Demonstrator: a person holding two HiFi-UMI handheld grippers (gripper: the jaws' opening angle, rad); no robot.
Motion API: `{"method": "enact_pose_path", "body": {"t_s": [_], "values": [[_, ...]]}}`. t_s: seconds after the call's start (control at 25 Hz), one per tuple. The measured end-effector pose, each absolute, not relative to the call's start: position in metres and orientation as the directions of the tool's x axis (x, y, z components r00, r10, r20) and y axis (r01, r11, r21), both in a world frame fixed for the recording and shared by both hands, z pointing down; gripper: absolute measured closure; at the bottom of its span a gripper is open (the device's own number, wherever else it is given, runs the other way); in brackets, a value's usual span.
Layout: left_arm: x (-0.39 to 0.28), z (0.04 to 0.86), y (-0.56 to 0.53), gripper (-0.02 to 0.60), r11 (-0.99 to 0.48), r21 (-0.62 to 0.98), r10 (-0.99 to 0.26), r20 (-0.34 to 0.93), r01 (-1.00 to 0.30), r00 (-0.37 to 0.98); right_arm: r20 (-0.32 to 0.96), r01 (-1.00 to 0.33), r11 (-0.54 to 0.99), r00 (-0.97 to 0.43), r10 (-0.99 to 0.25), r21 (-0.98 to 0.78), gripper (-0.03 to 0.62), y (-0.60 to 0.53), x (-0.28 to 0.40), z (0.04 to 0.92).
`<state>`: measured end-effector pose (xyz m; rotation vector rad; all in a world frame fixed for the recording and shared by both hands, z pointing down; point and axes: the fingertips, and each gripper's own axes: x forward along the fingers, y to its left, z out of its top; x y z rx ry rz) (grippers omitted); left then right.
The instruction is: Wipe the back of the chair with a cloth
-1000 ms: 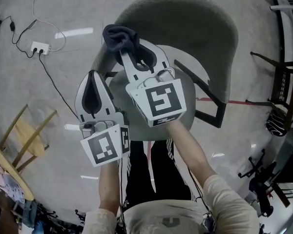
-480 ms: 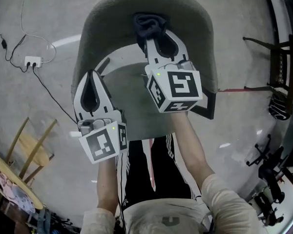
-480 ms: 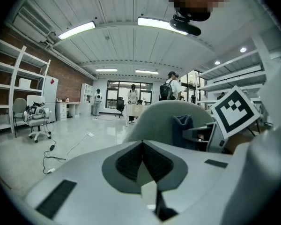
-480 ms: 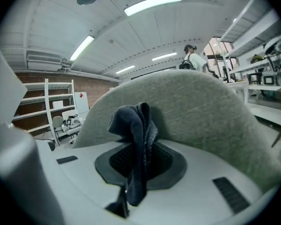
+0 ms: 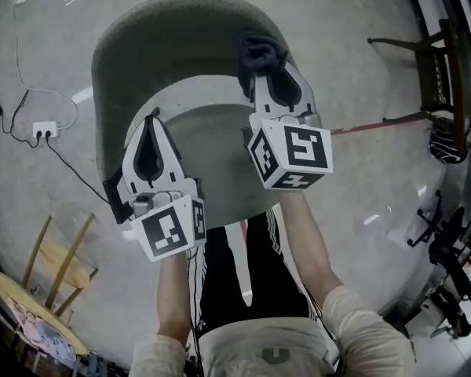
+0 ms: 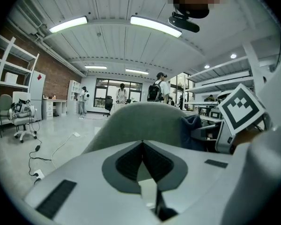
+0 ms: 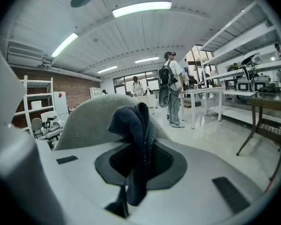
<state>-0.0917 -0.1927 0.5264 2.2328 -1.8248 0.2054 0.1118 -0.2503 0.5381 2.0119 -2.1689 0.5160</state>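
Observation:
A grey upholstered chair has a curved back (image 5: 165, 38) (image 6: 145, 121) (image 7: 91, 121) around its seat (image 5: 212, 155). My right gripper (image 5: 261, 67) (image 7: 140, 125) is shut on a dark blue cloth (image 5: 259, 52) (image 7: 133, 125) (image 6: 193, 131), which rests against the inner right part of the back near its top edge. Lower left, over the seat's left side, my left gripper (image 5: 147, 126) (image 6: 142, 144) is shut with nothing between its jaws, just inside the back's left arm.
A white power strip (image 5: 44, 129) with trailing cables lies on the concrete floor at left. A wooden stool (image 5: 51, 254) stands lower left, a dark chair frame (image 5: 439, 77) at right. People (image 7: 171, 86) walk in the far room by benches and shelves.
The cloth and my right gripper have slid from the left end of the chair back to its right part. The left gripper stayed over the seat's left side.

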Motion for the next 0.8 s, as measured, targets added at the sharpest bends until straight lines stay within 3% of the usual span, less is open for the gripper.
{"method": "enact_pose_path", "body": {"t_s": [0.52, 0.64, 0.8], "values": [[-0.075, 0.520, -0.180, 0.566, -0.207, 0.102, -0.941, 0.251, -0.973, 0.227, 0.338, -0.987, -0.030, -0.026, -0.941, -0.157, 0.537, -0.229, 0.151, 0.537], [-0.088, 0.523, -0.176, 0.565, -0.173, 0.105, -0.946, 0.260, -0.979, 0.195, 0.321, -0.988, 0.028, -0.077, -0.944, -0.155, 0.537, -0.226, 0.134, 0.532], [-0.114, 0.526, -0.170, 0.565, -0.098, 0.108, -0.960, 0.253, -0.989, 0.122, 0.278, -0.968, 0.225, -0.247, -0.928, -0.110, 0.537, -0.222, 0.074, 0.522]]}}
